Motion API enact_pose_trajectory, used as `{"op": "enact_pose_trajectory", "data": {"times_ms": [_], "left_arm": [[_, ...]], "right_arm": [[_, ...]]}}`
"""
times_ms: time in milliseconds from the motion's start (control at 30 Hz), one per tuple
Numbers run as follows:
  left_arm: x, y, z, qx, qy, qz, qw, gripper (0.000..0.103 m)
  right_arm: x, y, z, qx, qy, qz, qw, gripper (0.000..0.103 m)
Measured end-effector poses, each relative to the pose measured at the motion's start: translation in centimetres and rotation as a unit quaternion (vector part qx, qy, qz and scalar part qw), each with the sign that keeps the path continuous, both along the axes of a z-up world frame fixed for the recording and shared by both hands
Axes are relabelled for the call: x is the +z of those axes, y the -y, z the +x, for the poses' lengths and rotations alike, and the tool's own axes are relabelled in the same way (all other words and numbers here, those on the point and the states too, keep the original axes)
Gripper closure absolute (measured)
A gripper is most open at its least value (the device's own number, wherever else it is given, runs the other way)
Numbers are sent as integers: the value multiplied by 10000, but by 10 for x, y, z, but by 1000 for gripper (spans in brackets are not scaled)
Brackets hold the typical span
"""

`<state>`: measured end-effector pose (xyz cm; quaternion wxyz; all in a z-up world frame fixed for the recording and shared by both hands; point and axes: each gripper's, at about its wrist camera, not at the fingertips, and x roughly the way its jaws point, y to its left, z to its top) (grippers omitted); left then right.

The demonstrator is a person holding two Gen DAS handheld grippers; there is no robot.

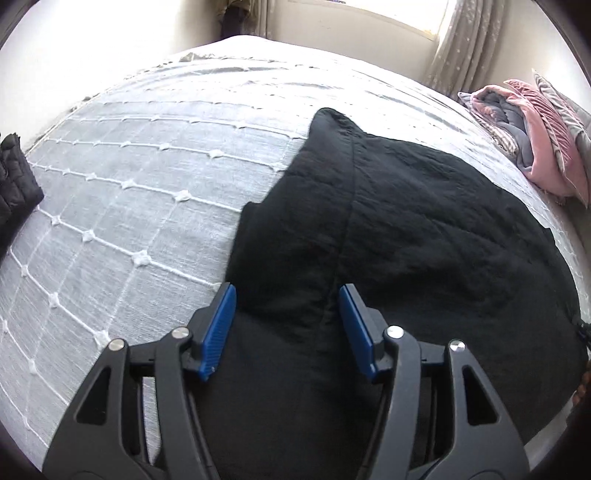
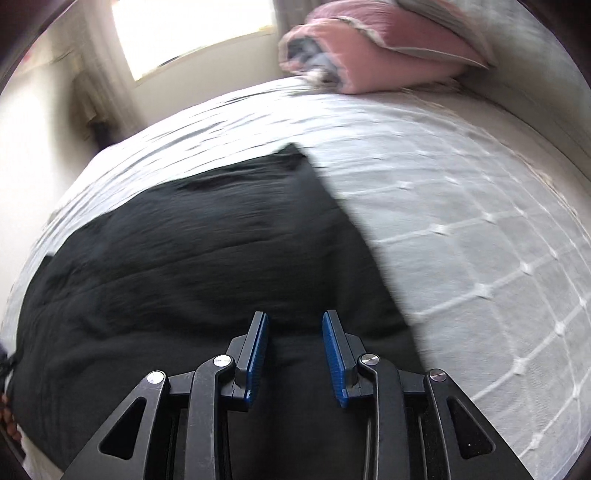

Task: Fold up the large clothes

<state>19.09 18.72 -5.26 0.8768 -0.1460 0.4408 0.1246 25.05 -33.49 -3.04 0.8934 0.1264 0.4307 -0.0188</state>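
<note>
A large black garment lies spread on a white quilted bedspread, with one pointed end reaching toward the far side. My left gripper hovers over its left edge, blue pads apart, nothing pinched between them. In the right wrist view the same black garment fills the left and centre, blurred by motion. My right gripper stands over its near right part with a narrow gap between the blue pads and no cloth gripped.
Pink and grey pillows are piled at the head of the bed, pillows also at the top of the right wrist view. A dark padded item lies at the bed's left edge. A curtained window is beyond the bed.
</note>
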Motion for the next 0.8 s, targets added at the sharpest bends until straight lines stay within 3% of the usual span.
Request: {"op": "enact_pose_trajectory", "data": {"times_ms": [67,100,133,200,267,300,400,500,600,700,800], "left_arm": [[-4,-8,-4,130,-79,-108,9998,34],[-8,-16,-5,216,-120,-400,9989,32],[-10,-24,-7,310,-113,-730,9968,32],[-15,-42,-11,567,-174,-1455,9876,32],[-9,-49,-15,756,-211,-1631,9835,33],[-2,-51,-18,823,-190,-1617,9832,34],[41,-45,-31,908,536,-1113,9882,34],[70,-13,-26,463,962,-481,9931,28],[65,20,18,-245,672,-718,9948,25],[49,57,68,-831,352,-1045,9904,25],[32,76,97,-996,35,-1122,9887,25]], "right_arm": [[-1,17,-5,-260,-9,4,9997,72],[0,22,-6,-417,-70,-93,9991,72],[0,27,-9,-617,-169,-218,9977,63],[4,42,-19,-904,-216,-161,9955,57],[16,47,-26,-938,-135,-70,9955,57],[26,45,-30,-936,-9,-51,9956,57],[48,23,-30,-629,344,170,9973,57],[57,-27,-10,-13,447,153,9989,56],[55,-83,13,608,400,187,9972,56],[43,-144,44,1229,237,127,9921,56],[29,-176,68,1697,95,-196,9853,56]]}}
